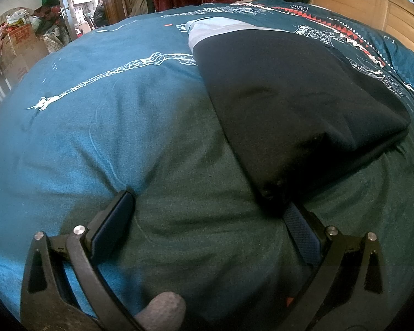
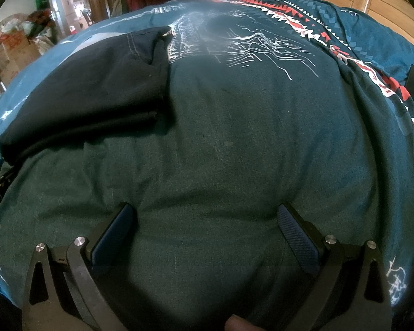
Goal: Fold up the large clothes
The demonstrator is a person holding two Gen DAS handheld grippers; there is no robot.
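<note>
Teal bedspread (image 1: 96,143) as surface | 1 dark folded garment (image 1: 289,104) on top | cardboard box (image 1: 19,44) behind, contents unclear | left gripper (image 1: 207,215) spread wide, empty | right gripper (image 2: 207,220) spread wide, empty

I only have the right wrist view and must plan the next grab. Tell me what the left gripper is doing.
Observer: The left gripper is open, fingers down on the teal bedspread.
Operator: Report where the dark garment sits against it.
Observer: The dark garment has its near corner at the tip of one finger, not between the two.
Operator: Describe the garment's far end.
Observer: A light blue band of cloth shows there.
</note>
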